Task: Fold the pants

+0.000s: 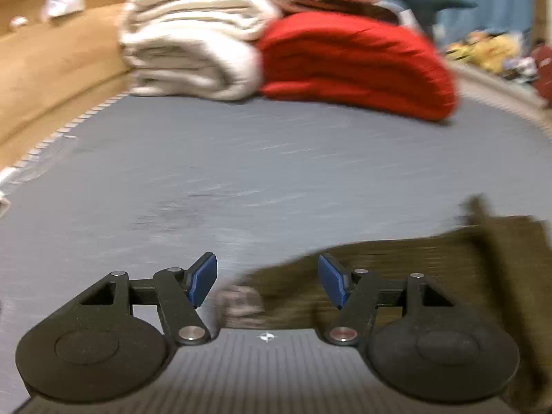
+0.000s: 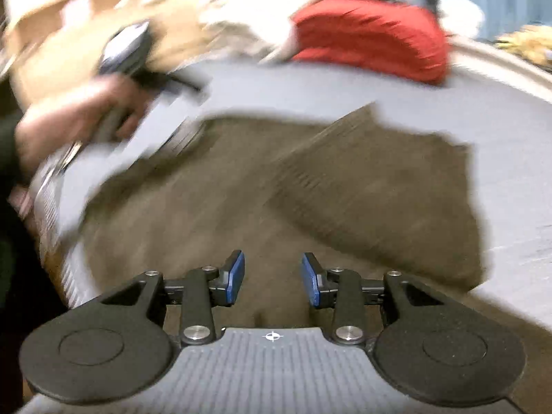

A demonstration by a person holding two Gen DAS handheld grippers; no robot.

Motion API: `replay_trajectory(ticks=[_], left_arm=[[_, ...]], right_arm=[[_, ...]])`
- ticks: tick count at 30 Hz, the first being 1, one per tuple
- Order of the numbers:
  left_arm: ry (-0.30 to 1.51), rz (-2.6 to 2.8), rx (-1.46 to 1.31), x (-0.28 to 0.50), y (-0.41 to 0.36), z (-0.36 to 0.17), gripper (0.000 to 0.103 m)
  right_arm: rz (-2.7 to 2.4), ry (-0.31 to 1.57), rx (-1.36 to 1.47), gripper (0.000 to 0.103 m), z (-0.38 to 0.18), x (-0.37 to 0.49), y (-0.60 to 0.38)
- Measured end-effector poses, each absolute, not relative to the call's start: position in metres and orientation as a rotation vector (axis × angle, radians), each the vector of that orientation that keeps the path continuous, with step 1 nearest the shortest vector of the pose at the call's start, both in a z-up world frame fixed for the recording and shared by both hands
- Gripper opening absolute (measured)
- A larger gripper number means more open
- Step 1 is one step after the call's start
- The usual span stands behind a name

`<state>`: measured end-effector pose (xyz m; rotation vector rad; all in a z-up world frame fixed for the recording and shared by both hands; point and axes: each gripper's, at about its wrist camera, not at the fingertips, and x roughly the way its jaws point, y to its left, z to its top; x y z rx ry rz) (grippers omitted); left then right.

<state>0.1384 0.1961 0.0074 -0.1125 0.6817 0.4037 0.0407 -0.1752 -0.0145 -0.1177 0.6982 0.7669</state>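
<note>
Olive-brown pants [image 2: 345,186] lay spread on a grey bed [image 1: 241,158], filling the middle of the right wrist view, one flap already turned over toward upper right. Heavy motion blur in both views, so seams and waistband weren't readable.

Right hand-held gripper [image 2: 272,277]: pads spread apart, nothing between them, sitting directly over the pants with cloth running forward and to both sides of it. Whether it touched the cloth, couldn't tell.

Left hand-held gripper [image 1: 267,281]: also spread, empty. In its view the pants came in from lower right, edge reaching just under the right pad; bare bed ahead and to the left. It also showed in the upper left of the right wrist view, gripped by the left hand [image 2: 76,120], off the pants' left edge.

Long axis looked roughly lower left to upper right in the right wrist view — a judgement, blur limits it. Right gripper was nearer the bulk.

Folded red [image 1: 358,65] and white blankets [image 1: 193,45] were stacked at the top of frame, well apart from the pants.
</note>
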Motion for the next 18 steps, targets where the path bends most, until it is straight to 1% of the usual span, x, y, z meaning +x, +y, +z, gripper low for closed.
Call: replay_trajectory(ticks=[2,4,6,8,10,12,17,18], left_arm=[[0.687,0.322,-0.168,0.132,0.178,0.01,0.063],[0.698,0.253,-0.185,0.127,0.152,0.008,0.048],[0.696,0.188,-0.187,0.125,0.136,0.013,0.042],[0.69,0.114,-0.187,0.12,0.116,0.019,0.042],[0.691,0.047,-0.168,0.122,0.101,0.02,0.042],[0.703,-0.004,-0.141,0.122,0.09,0.019,0.042],[0.744,-0.048,-0.102,0.115,0.07,0.011,0.042],[0.75,-0.05,-0.101,0.115,0.071,0.01,0.042]], right_arm=[[0.654,0.654,-0.064,0.039,-0.006,0.066,-0.191],[0.509,0.645,0.007,0.039,-0.005,0.098,-0.207],[0.384,0.656,0.054,0.04,-0.01,0.126,-0.217],[0.293,0.7,0.101,0.043,-0.022,0.157,-0.225],[0.243,0.747,0.151,0.048,-0.035,0.179,-0.231],[0.221,0.804,0.178,0.05,-0.05,0.198,-0.229],[0.221,0.881,0.168,0.049,-0.074,0.214,-0.224],[0.227,0.88,0.157,0.044,-0.075,0.214,-0.219]])
